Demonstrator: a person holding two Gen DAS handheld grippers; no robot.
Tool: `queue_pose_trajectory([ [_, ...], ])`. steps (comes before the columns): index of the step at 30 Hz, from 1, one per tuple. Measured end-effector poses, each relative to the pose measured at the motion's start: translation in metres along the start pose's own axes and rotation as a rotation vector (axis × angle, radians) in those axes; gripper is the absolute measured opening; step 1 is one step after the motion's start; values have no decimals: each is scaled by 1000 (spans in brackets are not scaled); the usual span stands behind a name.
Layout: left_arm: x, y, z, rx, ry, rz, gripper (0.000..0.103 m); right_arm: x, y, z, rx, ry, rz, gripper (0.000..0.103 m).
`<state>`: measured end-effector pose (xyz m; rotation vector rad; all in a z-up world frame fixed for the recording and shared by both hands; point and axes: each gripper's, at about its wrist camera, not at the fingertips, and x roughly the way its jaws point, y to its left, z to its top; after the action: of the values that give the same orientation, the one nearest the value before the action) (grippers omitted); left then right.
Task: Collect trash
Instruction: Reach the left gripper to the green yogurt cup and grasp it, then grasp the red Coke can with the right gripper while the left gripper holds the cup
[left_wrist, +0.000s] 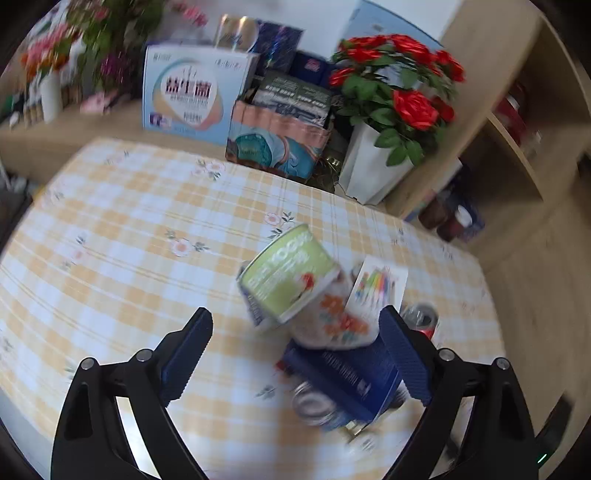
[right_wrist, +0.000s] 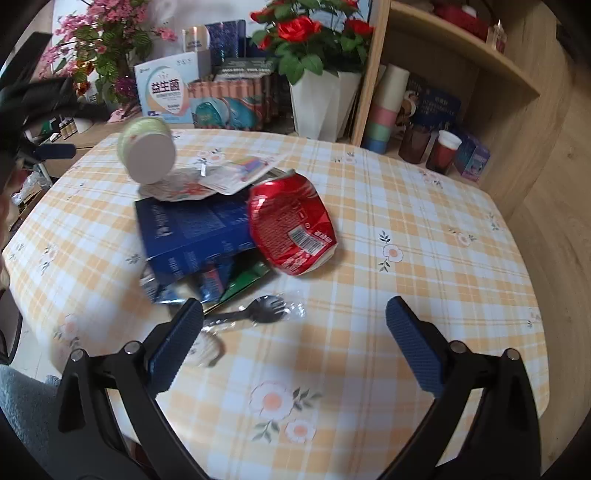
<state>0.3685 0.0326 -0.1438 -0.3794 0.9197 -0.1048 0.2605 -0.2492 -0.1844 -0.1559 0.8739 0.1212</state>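
**A:** Where did the trash lie from each pair of fingers?

**B:** All in one heap on the checked desk (right_wrist: 406, 229). From the left gripper (left_wrist: 297, 354), the green tub (left_wrist: 286, 275) sat just ahead and a little right of the midline, tipped on its side and leaning on a crumpled wrapper (left_wrist: 332, 325). Below it the blue box (left_wrist: 351, 373) ran up against the inner face of the right-hand finger.

**A:** And the right gripper (right_wrist: 293, 328)?

**B:** The heap was ahead and to its left. The crushed red can (right_wrist: 291, 225) was further out, and a black plastic fork (right_wrist: 255, 308) in clear wrap lay closest, just off the tip of the left-hand finger (right_wrist: 177, 343), long axis crosswise to the fingers.

**A:** Were the fingers holding anything?

**B:** No. Both pairs stood wide apart with nothing between them.

**A:** Which hand was better placed?

**B:** I'd judge the left for the tub or box, since those already sat almost between its fingers. The right would need to swing left to reach the fork, and turn to cross its handle.
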Motion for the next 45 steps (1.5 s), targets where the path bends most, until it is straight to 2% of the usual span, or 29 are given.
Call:
queue_pose_trajectory([
  [4,36,10,22,-178,38,-11,91,20,-9,2,6,9,9,97],
  [8,59,25,28,-321,68,-15,91,34,-17,-1,16,30,18,97],
  [16,83,40,25,-476,79,-50,93,45,-23,-6,21,49,25,97],
  [18,88,38,27,-463,82,-51,93,46,-24,-7,23,53,28,97],
  [21,91,37,26,-422,86,-57,80,47,-25,-9,26,59,39,97],
  [25,80,41,20,-385,69,-88,79,46,-24,-5,8,39,51,97],
  [30,53,42,12,-288,30,-95,79,46,-24,8,-10,7,89,97],
  [37,30,40,2,-193,-16,-100,79,61,-23,36,4,-23,125,97],
  [45,5,32,-10,-98,-57,-132,79,81,-2,65,-14,-28,133,94],
])
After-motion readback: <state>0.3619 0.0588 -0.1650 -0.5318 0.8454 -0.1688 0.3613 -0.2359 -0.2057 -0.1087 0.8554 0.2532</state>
